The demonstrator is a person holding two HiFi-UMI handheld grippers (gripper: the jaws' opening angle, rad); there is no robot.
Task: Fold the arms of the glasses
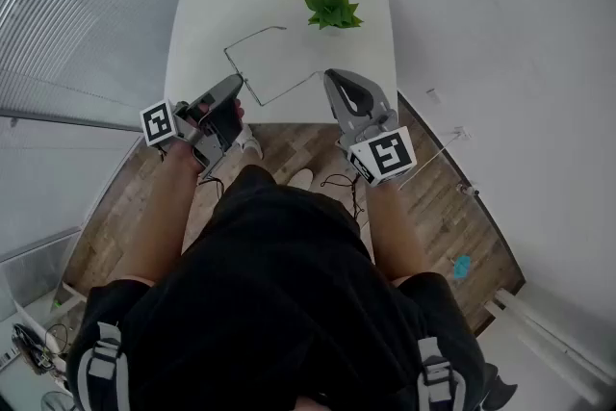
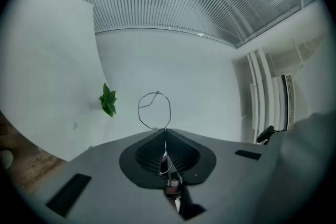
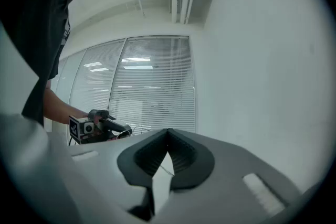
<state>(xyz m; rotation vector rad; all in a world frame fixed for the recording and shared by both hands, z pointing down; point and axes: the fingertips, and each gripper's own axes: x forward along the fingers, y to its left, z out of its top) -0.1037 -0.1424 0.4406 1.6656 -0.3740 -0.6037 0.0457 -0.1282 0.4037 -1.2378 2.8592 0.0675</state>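
Note:
The glasses are a thin wire frame held just over the white table, between the two grippers. My left gripper is shut on the frame near the bridge. In the left gripper view one wire lens rim stands out beyond the shut jaws, and a nose pad sits between them. My right gripper is shut on the end of one arm. In the right gripper view a thin wire crosses the shut jaws, and the left gripper shows far off at the left.
A small green plant stands at the table's far edge, right of centre, also in the left gripper view. Wooden floor lies below the table's near edge. White walls and window blinds surround the table.

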